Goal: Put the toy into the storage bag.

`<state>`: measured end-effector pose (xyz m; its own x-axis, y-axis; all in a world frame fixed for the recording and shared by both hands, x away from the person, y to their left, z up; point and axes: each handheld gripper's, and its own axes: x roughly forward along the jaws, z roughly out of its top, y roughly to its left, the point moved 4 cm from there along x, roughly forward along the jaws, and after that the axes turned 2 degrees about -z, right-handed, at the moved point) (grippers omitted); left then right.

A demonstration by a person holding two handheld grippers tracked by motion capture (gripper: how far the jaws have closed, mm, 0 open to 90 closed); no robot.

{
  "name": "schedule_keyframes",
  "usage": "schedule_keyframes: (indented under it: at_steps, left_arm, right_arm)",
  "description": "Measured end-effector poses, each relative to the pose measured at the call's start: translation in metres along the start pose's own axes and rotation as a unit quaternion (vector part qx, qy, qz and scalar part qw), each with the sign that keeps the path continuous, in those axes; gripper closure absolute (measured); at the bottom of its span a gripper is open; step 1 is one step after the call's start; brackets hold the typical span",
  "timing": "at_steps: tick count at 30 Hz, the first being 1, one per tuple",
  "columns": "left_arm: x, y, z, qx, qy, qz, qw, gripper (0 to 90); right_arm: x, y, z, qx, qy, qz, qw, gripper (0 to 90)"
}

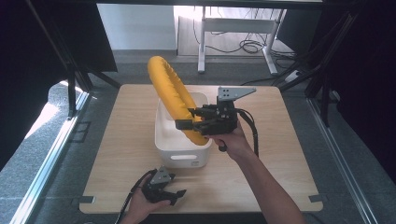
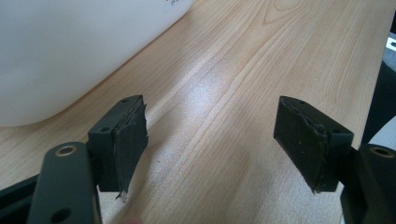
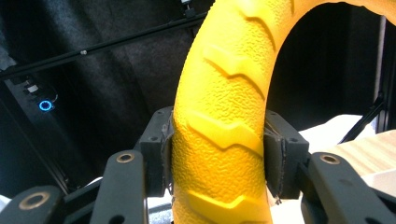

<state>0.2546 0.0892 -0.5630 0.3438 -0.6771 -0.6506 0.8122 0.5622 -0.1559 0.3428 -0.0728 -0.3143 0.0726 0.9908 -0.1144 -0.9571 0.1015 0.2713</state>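
Yellow ring (image 3: 224, 116) sits clamped between the right tongs (image 3: 219, 154) above the white bin (image 1: 180, 151).

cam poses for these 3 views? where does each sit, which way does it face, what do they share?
High view: above the person's side, facing forward and down on the table; forearms, left gripper, right gripper show.
Left gripper view: on the left gripper, low over the table, beside the bin; open jaws show.
Right gripper view: on the right gripper, facing the ring; jaws clamp it.
Shared: ring, bin, table.
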Motion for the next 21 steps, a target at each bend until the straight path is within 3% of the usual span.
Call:
schedule_keyframes:
  at_steps: [21]
  left_arm:
    - [0.0, 0.0, 0.0, 0.002, 0.001, 0.002, 1.0, 25.9]
  right_arm:
    - [0.011, -0.017, -0.021, 0.02, 0.03, 0.001, 0.9993, 50.9]
